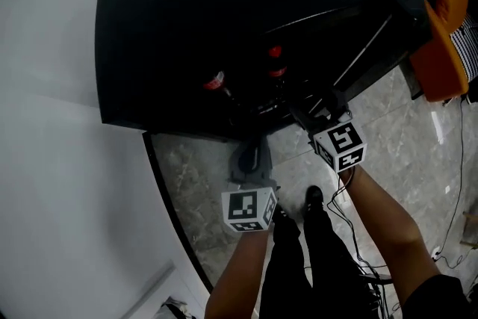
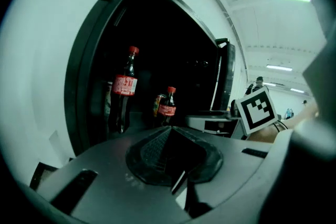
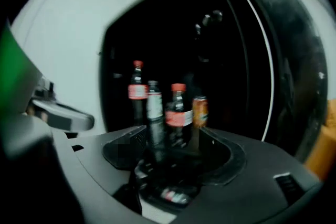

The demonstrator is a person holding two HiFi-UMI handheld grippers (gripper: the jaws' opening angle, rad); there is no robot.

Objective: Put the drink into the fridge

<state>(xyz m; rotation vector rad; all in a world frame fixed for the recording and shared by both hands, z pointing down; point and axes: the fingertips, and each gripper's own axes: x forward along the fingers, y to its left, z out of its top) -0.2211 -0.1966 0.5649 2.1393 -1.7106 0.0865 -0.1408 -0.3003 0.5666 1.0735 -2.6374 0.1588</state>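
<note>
**Right gripper** (image 3: 169, 150): jaws spread wide. A dark drink bottle with a pale label (image 3: 154, 113) stands upright between them. It is blurred, so contact with the pads cannot be told. The gripper is carried on a bare, nearly straight right forearm (image 1: 385, 214), with its nose at the mouth of the black fridge (image 1: 187, 26).
- Beyond its jaw tips, inside the fridge:
  - tall red-capped cola bottle (image 3: 137, 96), ahead and left
  - shorter red-capped cola bottle (image 3: 178, 113), straight ahead
  - orange can (image 3: 199, 110), ahead and right
- Swung-out fridge door (image 3: 294, 65): on its right side.

**Left gripper** (image 2: 169, 130): jaws pressed together, tips meeting, nothing between them. It sits short of the fridge mouth, above the grey marble floor (image 1: 202, 183), on a left forearm (image 1: 237, 276) that points forward.
- The fridge interior lies ahead of it.
- The right gripper's marker cube (image 2: 257, 109) is ahead and to its right.
</note>
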